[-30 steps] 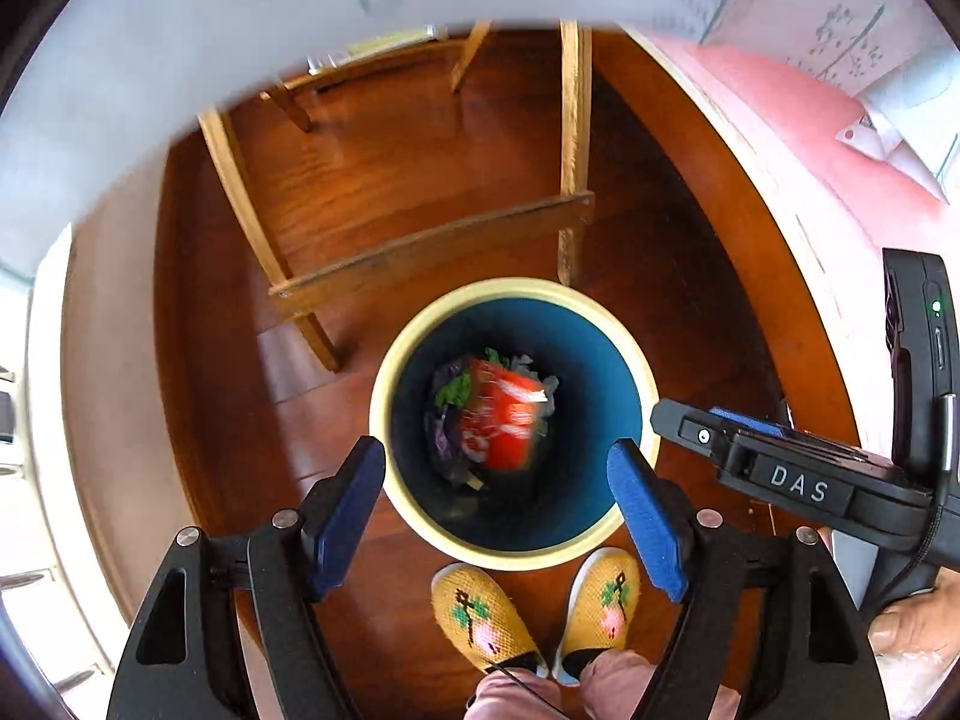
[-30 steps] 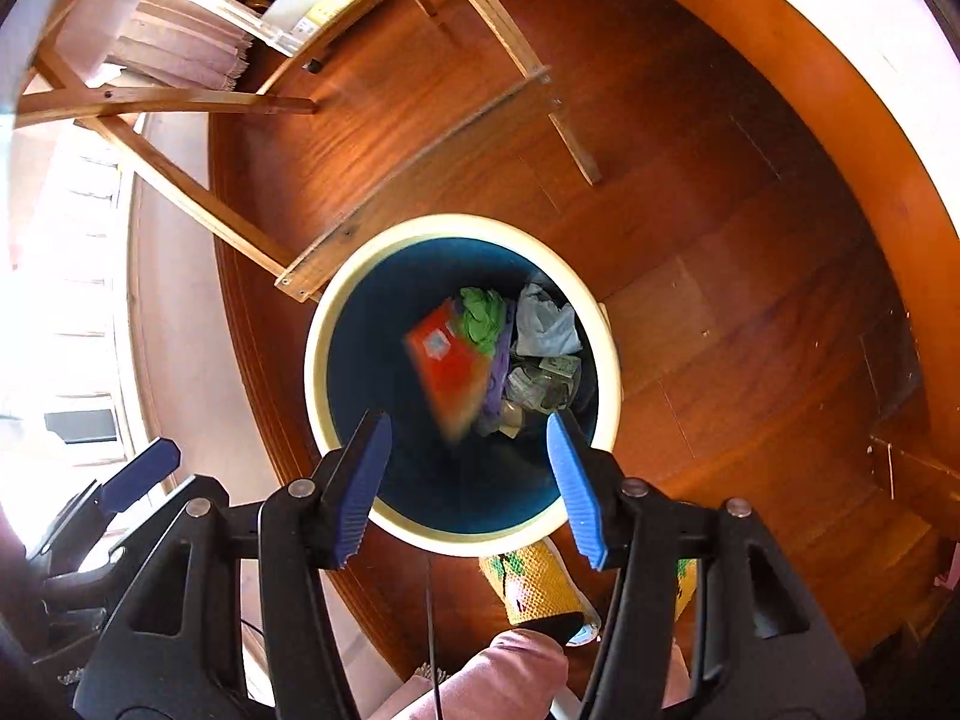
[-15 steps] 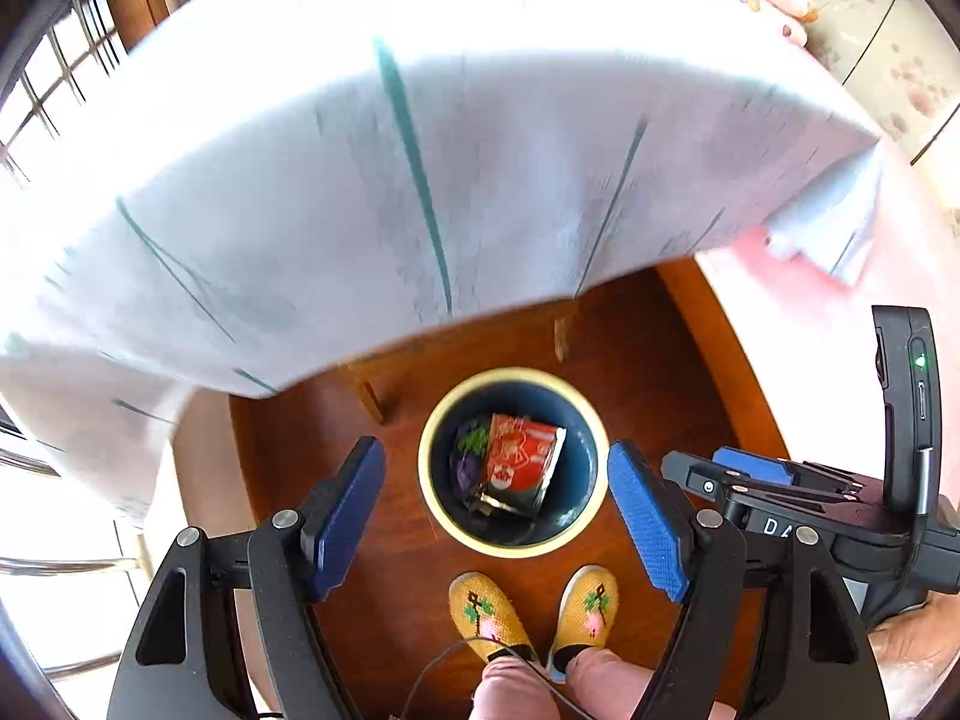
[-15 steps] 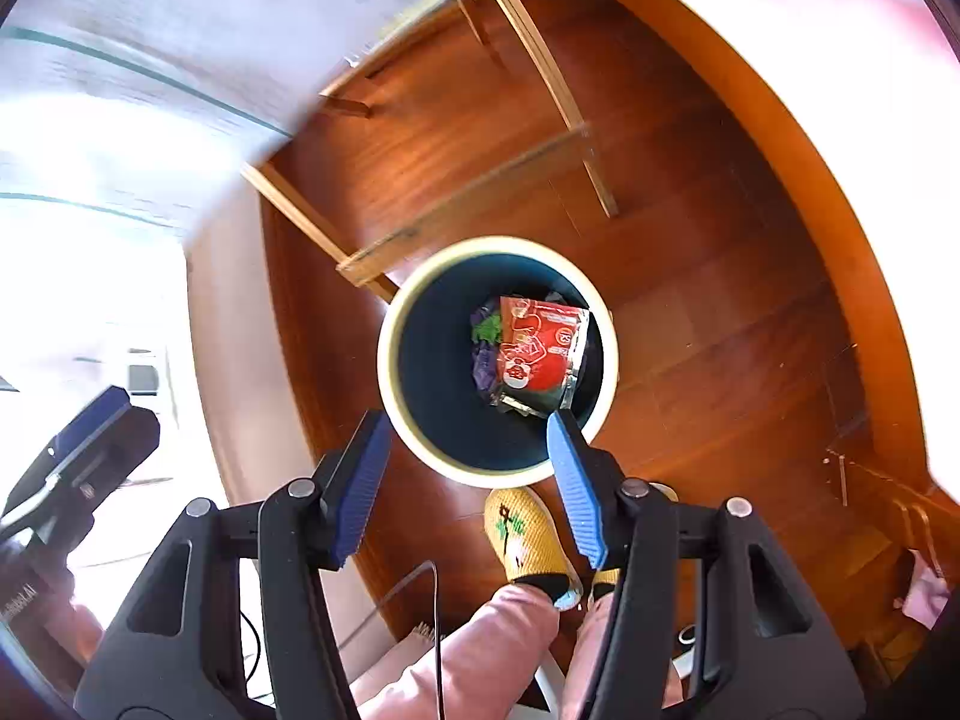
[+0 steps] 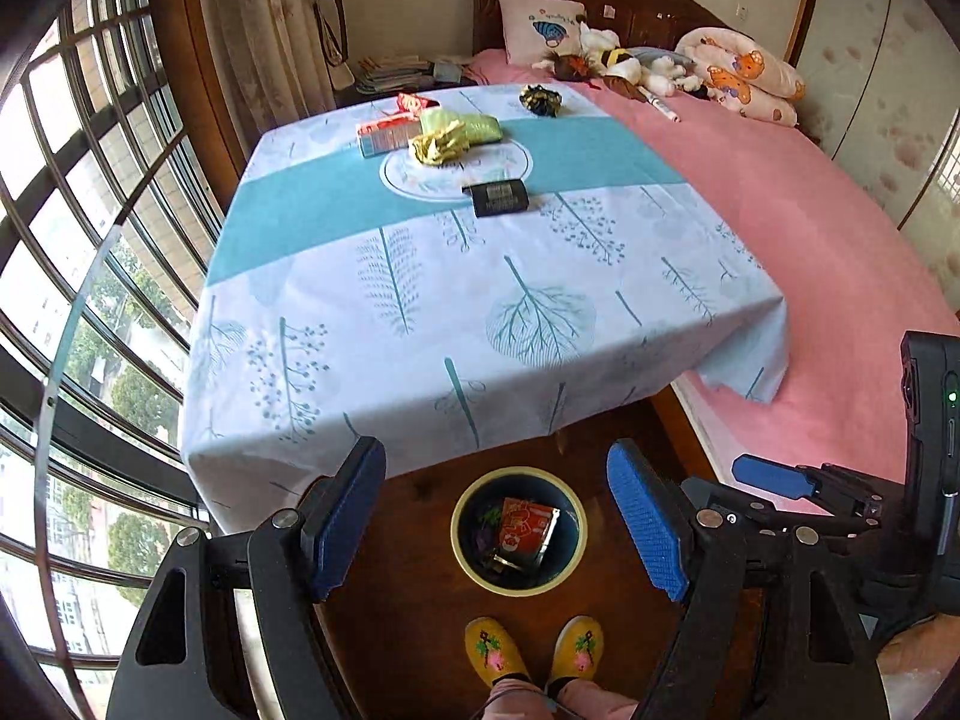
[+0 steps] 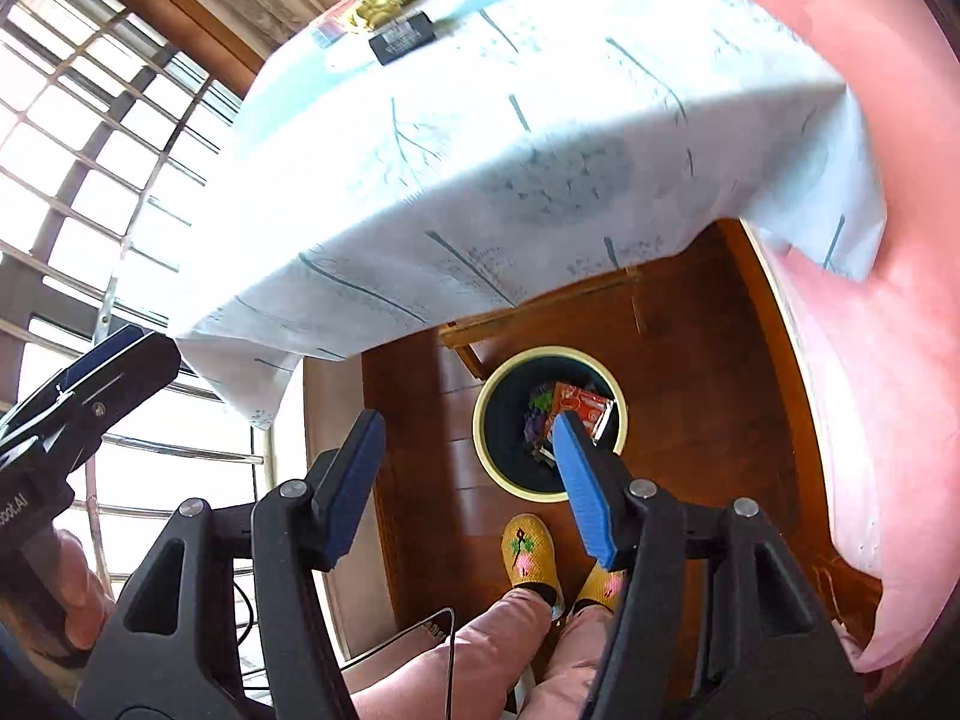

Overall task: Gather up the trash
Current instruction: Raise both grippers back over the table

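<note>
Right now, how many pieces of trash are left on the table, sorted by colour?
Red wrappers: 2
Green/yellow wrappers: 2
Black packet: 1
Black-and-gold crumpled wrapper: 1
Total: 6

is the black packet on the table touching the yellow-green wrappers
Apart. In the left wrist view the black packet lies nearer the table's front edge, with a clear strip of tablecloth showing between it and the yellow-green wrappers.

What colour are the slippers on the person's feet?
The slippers are yellow with a pink and green flower pattern stitched on top, clearest in the left wrist view.
</note>
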Demonstrator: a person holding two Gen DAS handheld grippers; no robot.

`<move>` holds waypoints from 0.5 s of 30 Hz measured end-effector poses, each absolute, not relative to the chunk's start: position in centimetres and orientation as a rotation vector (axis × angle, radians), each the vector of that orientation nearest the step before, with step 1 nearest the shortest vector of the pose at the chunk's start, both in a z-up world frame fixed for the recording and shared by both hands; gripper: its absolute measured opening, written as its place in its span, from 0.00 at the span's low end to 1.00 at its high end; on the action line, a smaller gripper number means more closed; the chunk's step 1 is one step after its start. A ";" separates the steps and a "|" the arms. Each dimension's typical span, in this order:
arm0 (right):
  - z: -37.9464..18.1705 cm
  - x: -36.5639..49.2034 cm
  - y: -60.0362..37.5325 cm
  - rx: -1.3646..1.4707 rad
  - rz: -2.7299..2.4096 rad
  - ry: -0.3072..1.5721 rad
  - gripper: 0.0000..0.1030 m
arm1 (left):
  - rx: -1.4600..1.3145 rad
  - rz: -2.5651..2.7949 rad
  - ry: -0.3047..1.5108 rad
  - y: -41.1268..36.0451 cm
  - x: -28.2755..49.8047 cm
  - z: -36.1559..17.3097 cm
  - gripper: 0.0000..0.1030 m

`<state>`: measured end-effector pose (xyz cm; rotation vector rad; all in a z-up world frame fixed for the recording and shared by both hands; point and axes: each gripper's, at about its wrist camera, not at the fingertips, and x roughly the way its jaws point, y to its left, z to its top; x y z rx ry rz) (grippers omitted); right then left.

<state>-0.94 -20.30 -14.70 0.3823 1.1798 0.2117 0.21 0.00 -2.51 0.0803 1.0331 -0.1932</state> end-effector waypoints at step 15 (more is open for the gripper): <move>0.1 0.8 -20.4 0.282 0.338 0.937 0.63 | 0.111 -0.051 0.896 1.1 -0.9 10.9 0.75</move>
